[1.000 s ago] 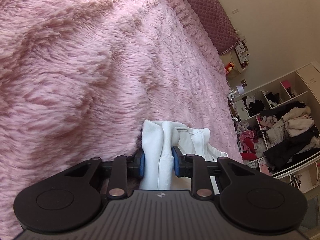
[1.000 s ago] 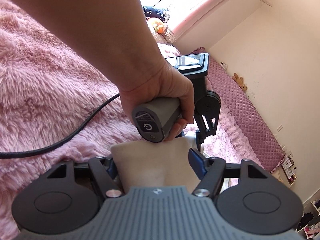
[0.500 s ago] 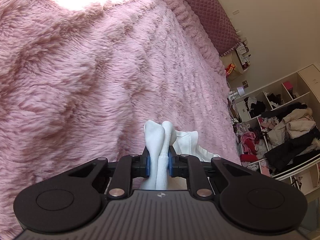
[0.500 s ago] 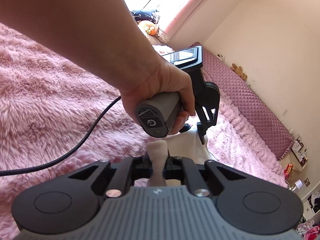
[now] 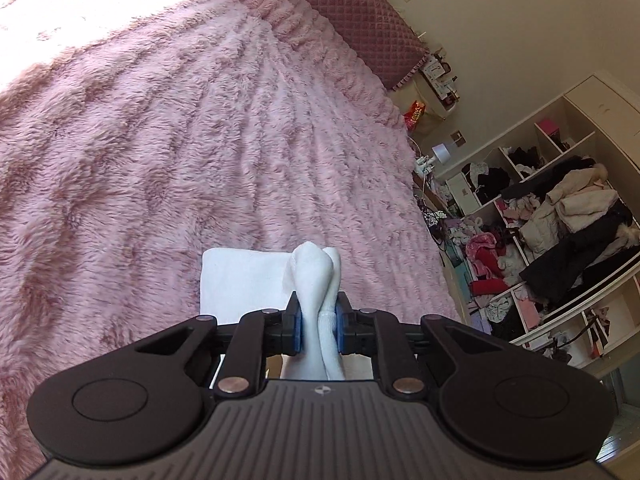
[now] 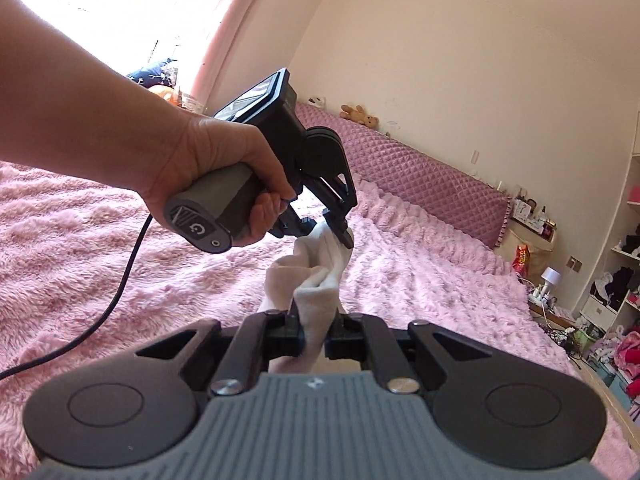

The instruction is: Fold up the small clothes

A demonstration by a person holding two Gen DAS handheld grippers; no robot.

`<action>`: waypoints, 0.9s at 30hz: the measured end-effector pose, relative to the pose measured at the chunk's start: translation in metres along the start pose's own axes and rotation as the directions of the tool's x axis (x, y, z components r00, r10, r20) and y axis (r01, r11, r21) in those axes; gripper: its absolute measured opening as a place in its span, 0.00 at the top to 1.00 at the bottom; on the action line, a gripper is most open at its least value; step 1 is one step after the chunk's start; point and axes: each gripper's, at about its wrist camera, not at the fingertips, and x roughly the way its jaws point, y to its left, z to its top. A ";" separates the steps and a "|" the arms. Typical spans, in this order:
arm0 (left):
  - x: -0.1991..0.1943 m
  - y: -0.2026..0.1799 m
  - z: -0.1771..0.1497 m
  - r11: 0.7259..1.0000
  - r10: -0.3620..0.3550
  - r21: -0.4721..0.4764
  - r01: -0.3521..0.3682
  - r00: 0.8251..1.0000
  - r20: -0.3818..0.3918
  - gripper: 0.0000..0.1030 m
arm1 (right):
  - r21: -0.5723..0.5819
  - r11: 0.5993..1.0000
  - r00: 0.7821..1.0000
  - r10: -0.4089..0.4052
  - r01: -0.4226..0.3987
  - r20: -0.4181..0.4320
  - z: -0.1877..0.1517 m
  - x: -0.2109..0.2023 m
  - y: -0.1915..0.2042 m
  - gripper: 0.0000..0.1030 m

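I have both tools, left tool [image 5: 318, 330] and right tool [image 6: 314, 338], clamped on the white garment [image 6: 316, 276] above the bed [image 5: 160, 140]; thin bunched grips may slip.

Left gripper [image 5: 317, 330] angled downward, blue pads pinched on a bunched white garment [image 5: 316, 276] after closing further. Right gripper [image 6: 314, 338] closer to level, jaws clamped on the same cloth. A bare left hand [image 6: 224, 184] and forearm grip the left gripper's grey handle, held above the bed
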 end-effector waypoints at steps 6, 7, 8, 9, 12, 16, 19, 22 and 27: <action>0.041 -0.057 -0.027 0.998 -0.026 0.049 0.027 0.999 -0.025 0.85 | 0.094 0.992 0.996 -0.086 0.088 -0.027 -0.020 -0.013 -0.055 1.00; 0.049 -0.067 -0.031 0.997 -0.035 0.061 0.038 0.999 -0.038 0.85 | 0.108 0.988 0.994 -0.106 0.108 -0.031 -0.025 -0.016 -0.066 1.00; 0.056 -0.074 -0.035 0.997 -0.038 0.069 0.041 0.998 -0.048 0.85 | 0.124 0.985 0.992 -0.119 0.122 -0.034 -0.031 -0.021 -0.076 1.00; 0.066 -0.084 -0.041 0.996 -0.039 0.081 0.044 0.997 -0.063 0.85 | 0.137 0.981 0.991 -0.131 0.135 -0.038 -0.035 -0.024 -0.083 1.00; 0.092 -0.105 -0.059 0.992 -0.039 0.118 0.050 0.995 -0.097 0.85 | 0.162 0.970 0.983 -0.174 0.180 -0.052 -0.050 -0.029 -0.103 1.00; 0.126 -0.124 -0.082 0.989 -0.028 0.141 0.048 0.989 -0.144 0.85 | 0.183 0.956 0.972 -0.219 0.230 -0.081 -0.079 -0.043 -0.129 1.00; 0.146 -0.133 -0.096 0.987 -0.009 0.157 0.038 0.984 -0.179 0.85 | 0.243 0.936 0.965 -0.230 0.254 -0.123 -0.101 -0.046 -0.149 1.00; 0.161 -0.140 -0.109 0.985 -0.001 0.169 0.035 0.980 -0.199 0.85 | 0.251 0.926 0.956 -0.251 0.283 -0.153 -0.120 -0.045 -0.160 1.00; 0.179 -0.155 -0.128 0.971 0.042 0.237 0.012 0.974 -0.224 0.85 | 0.292 0.908 0.949 -0.255 0.302 -0.187 -0.143 -0.047 -0.172 1.00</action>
